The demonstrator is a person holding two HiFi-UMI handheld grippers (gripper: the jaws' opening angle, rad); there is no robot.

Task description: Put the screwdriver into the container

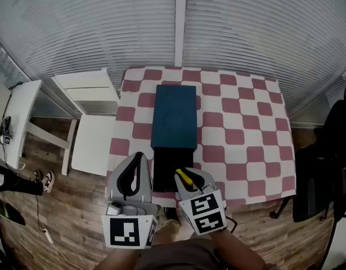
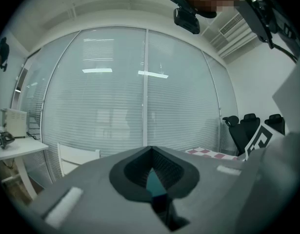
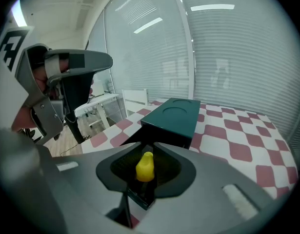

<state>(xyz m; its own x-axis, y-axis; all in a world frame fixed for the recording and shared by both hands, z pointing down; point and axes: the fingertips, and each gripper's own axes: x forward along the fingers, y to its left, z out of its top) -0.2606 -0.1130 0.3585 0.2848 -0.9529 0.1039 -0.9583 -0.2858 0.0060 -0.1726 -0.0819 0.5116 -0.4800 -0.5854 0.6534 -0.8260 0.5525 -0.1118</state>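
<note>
Jaws of the right gripper [image 1: 192,183] were closed on the screwdriver [image 3: 145,168], a small tool with a rounded yellow handle. The handle's end sat in the hollow between the two pads, and a dark part of the tool ran down below it. Which way the tip pointed could not be made out. The left gripper [image 2: 150,151] had its jaws pressed together at the tips with nothing held. Only a sliver of teal showed through the narrow gap behind them, most likely the box beyond.

Straight ahead of the right jaws, and close to them, stood the container [image 3: 171,116], a teal rectangular box with shallow round recesses in its top. It lay lengthwise on a red-and-white checked tablecloth [image 1: 246,134]. A black open section [image 1: 170,170] projected from its near end toward the jaws; it looked like a pulled-out drawer, though that is a judgement. In the head view this black section lay between the two grippers, just in front of and slightly left of the right jaws, with the left jaws off to its other side.

The pick-up looked finished, as the tool was off the table and in the grip. The opening also seemed ready. Still to do were carrying the screwdriver over the black section, lowering it in and letting go. Closing the container might follow.
</note>
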